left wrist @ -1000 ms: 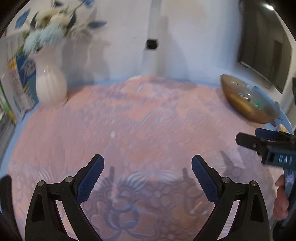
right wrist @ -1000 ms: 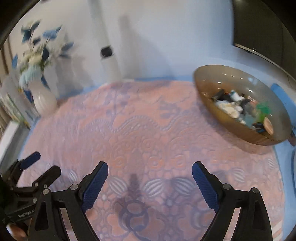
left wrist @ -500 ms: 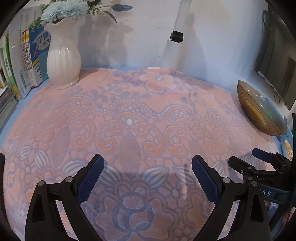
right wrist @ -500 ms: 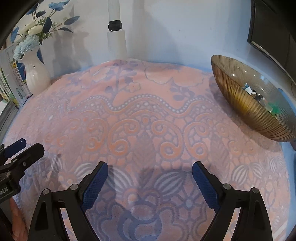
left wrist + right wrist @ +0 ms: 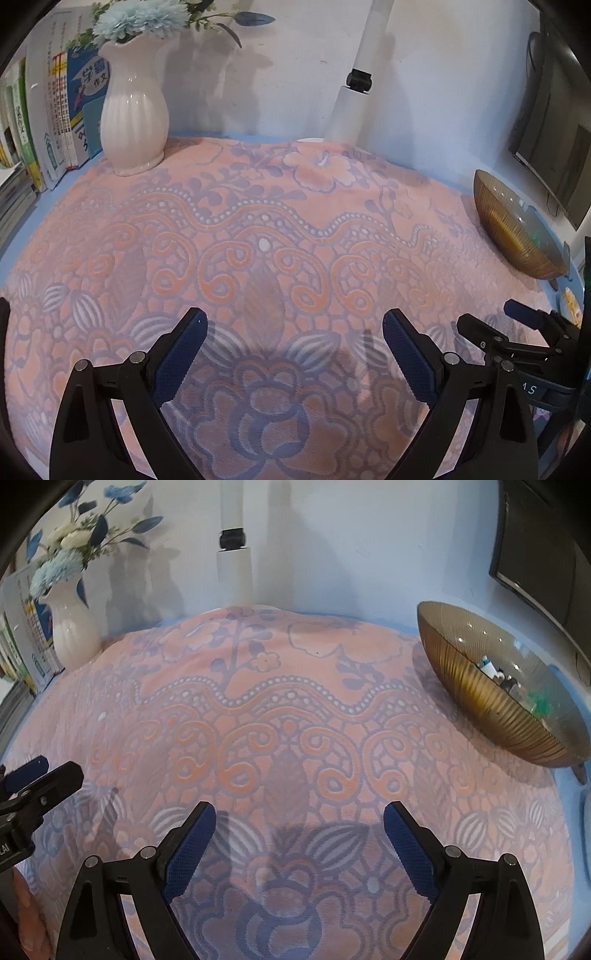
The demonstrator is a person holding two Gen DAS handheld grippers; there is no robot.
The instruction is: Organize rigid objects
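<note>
Now, bench middle: bare patterned cloth (image 5: pixel 295 709).
Back-left corner: vase (image 5: pixel 133 122).
Right edge: bowl (image 5: pixel 495 701).
Left gripper (image 5: pixel 291 354), right gripper (image 5: pixel 299 838): fingers spread, holding nothing.

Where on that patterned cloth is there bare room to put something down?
Nearly all of the pink cloth is free: the wide middle between the white vase at the back left and the gold bowl on the right. Crowded spots: the bowl, holding small items, and the books behind the vase. Both grippers' fingers stand open over the near edge.
</note>
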